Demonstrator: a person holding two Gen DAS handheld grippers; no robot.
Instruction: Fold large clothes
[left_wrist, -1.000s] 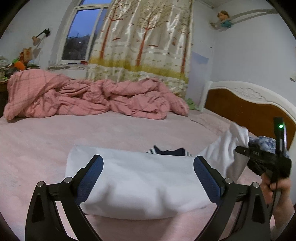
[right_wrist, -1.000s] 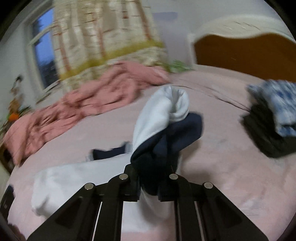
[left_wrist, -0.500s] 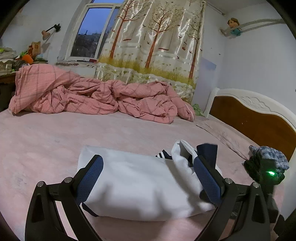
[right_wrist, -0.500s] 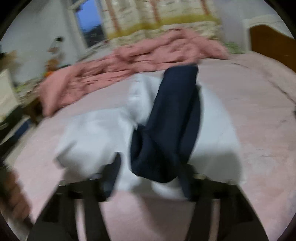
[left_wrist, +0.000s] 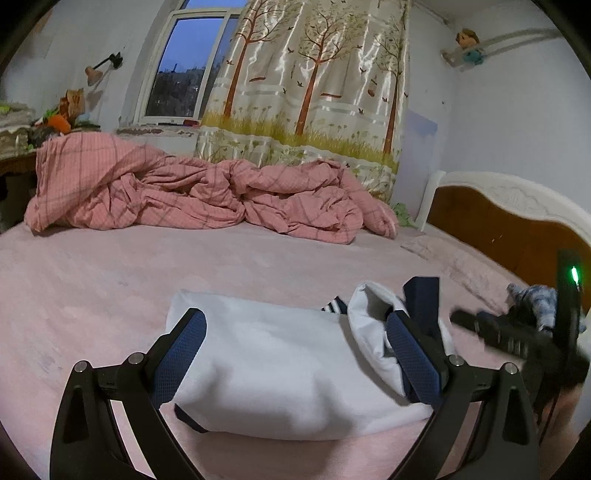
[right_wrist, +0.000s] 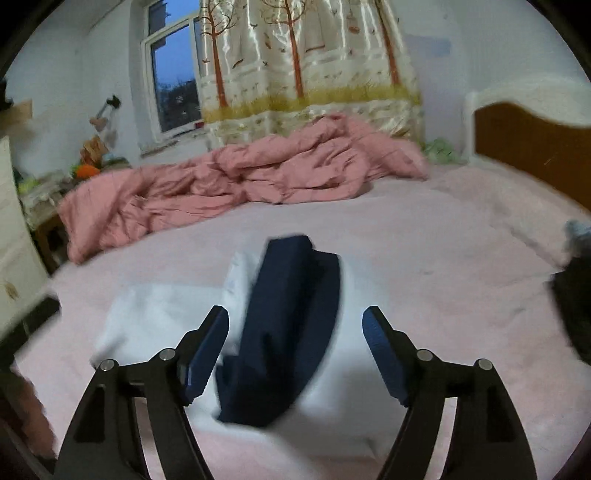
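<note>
Home bedroom, bed (left_wrist: 184, 266) (pink quilt (left_wrist: 207, 199)), curtained window (left_wrist: 184, 70)

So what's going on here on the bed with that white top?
A person with a tool in each hand is folding a white garment with navy trim on a pink bed. The right tool has just been opening, letting go of the navy-lined sleeve, which now lies folded over the garment's body between its open fingers. The left tool is open too, hovering over the garment without gripping it. A rumpled pink quilt lies at the far side.
</note>
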